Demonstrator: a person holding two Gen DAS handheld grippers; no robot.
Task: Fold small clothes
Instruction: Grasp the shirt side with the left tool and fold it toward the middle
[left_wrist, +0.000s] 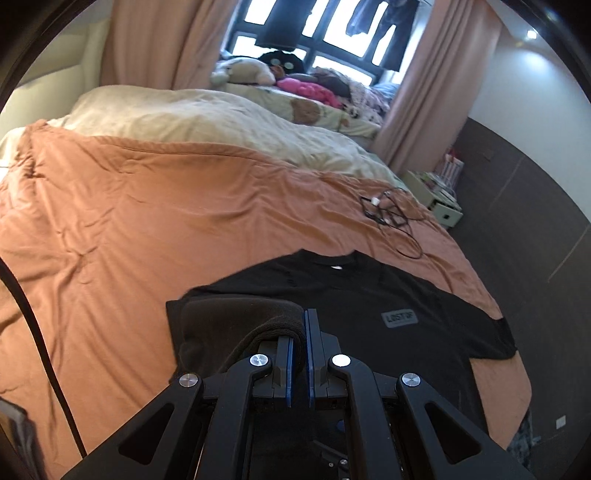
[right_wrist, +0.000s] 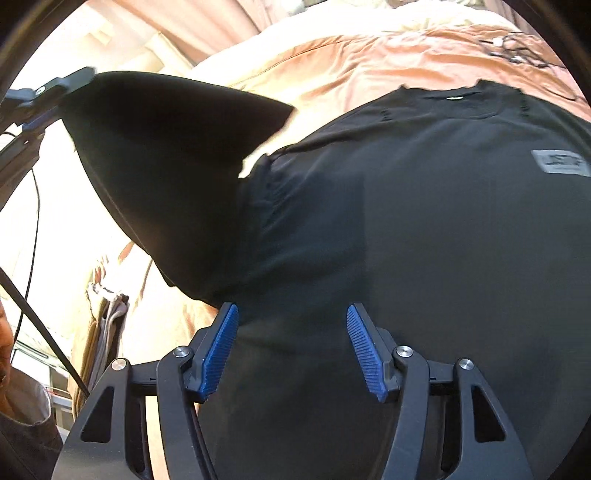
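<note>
A black T-shirt (left_wrist: 369, 295) with a grey logo patch (left_wrist: 399, 318) lies flat on the orange duvet (left_wrist: 147, 221), collar toward the far side. My left gripper (left_wrist: 301, 321) is shut on the shirt's left sleeve, and the cloth drapes over its left finger. In the right wrist view the left gripper (right_wrist: 44, 92) holds that sleeve (right_wrist: 166, 166) lifted in a dark peak above the bed. My right gripper (right_wrist: 291, 306) stands open just over the lower body of the T-shirt (right_wrist: 443, 240). Its blue pads (right_wrist: 221, 343) are spread wide and do not pinch the cloth.
A tangle of black cables (left_wrist: 391, 210) lies on the duvet beyond the collar. A cream blanket (left_wrist: 221, 118) and plush toys (left_wrist: 243, 70) fill the far end of the bed. A small drawer unit (left_wrist: 439, 199) stands on the floor to the right. A person's sleeve (right_wrist: 22, 424) is at the lower left.
</note>
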